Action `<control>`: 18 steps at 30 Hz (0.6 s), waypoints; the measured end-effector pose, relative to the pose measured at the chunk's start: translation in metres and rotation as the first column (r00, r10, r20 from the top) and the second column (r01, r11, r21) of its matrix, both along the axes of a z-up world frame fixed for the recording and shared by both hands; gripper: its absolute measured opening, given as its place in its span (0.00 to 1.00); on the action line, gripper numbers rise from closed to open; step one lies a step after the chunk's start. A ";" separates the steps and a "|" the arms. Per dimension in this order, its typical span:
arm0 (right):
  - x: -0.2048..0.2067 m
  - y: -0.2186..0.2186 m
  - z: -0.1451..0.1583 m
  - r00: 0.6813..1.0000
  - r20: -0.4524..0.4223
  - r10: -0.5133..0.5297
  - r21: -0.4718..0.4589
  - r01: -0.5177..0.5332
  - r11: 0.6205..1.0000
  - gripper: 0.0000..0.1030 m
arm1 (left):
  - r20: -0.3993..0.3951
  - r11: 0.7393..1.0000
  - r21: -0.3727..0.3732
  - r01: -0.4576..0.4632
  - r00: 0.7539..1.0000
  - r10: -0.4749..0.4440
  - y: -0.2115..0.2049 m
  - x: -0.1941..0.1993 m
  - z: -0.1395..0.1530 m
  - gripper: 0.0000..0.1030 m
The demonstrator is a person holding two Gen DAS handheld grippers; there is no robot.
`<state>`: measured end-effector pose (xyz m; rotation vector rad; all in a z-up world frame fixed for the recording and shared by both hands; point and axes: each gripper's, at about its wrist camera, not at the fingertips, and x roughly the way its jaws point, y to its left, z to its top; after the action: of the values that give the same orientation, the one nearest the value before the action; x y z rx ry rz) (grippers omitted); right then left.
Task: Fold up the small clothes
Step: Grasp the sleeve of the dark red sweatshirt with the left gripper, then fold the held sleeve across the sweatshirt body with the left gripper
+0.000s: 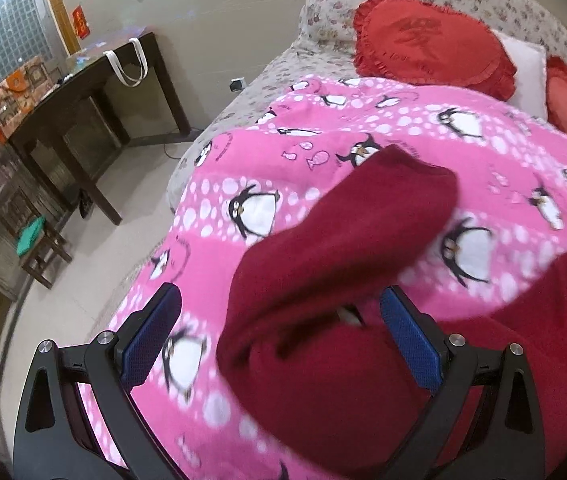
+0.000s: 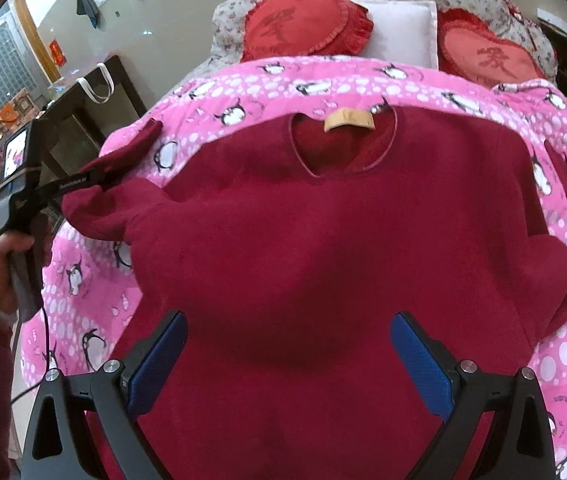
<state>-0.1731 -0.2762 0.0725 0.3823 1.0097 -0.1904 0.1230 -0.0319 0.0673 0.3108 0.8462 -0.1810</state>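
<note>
A dark red sweater (image 2: pixel 323 248) lies flat, front up, on a pink penguin blanket (image 2: pixel 243 88), collar with a tan label (image 2: pixel 349 119) towards the pillows. Its left sleeve (image 1: pixel 347 232) is bent and partly raised. My left gripper (image 1: pixel 279 320) is open, its blue pads either side of the sleeve's base; in the right wrist view it (image 2: pixel 111 180) sits at that sleeve. My right gripper (image 2: pixel 287 344) is open and empty, above the sweater's lower body.
Two red heart cushions (image 2: pixel 303 24) (image 2: pixel 487 54) and a white pillow (image 2: pixel 399 28) lie at the head of the bed. A dark wooden desk (image 1: pixel 83 96) and a stool (image 1: pixel 39 248) stand on the floor left of the bed.
</note>
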 end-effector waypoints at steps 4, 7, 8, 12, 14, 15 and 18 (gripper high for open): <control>0.004 -0.007 -0.005 1.000 0.016 -0.012 0.008 0.012 1.000 0.98 | -0.036 1.000 0.011 0.018 0.999 -0.017 -0.005 0.015 -0.017 0.71; 0.006 -0.011 -0.006 1.000 0.014 -0.012 -0.004 0.012 1.000 0.98 | -0.070 1.000 -0.003 -0.020 0.997 0.020 -0.001 0.023 -0.025 0.34; 0.007 -0.013 -0.006 1.000 0.024 -0.013 -0.005 0.013 1.000 0.98 | -0.073 0.999 -0.027 -0.029 0.997 0.027 0.003 0.024 -0.024 0.27; 0.007 -0.017 -0.003 0.999 0.043 -0.017 0.004 0.017 1.000 0.98 | -0.079 0.988 -0.155 -0.028 0.997 0.015 0.014 0.017 0.003 0.14; 0.005 -0.020 -0.002 0.999 0.048 -0.025 0.005 0.024 1.000 0.98 | -0.049 0.980 -0.199 0.022 0.998 -0.032 0.012 0.006 0.028 0.14; 0.005 -0.022 -0.001 0.998 0.050 -0.031 0.005 0.031 1.000 0.98 | -0.028 0.973 -0.226 0.058 0.997 -0.066 0.010 -0.001 0.043 0.14; 0.002 -0.027 0.002 0.997 0.050 -0.052 0.004 0.052 0.999 0.98 | 0.008 0.938 -0.319 0.138 0.990 -0.143 0.004 -0.023 0.078 0.14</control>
<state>-0.1713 -0.3037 0.0742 0.4142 0.9509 -0.2258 0.1005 -0.0282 0.1457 0.0650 0.7954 -0.4498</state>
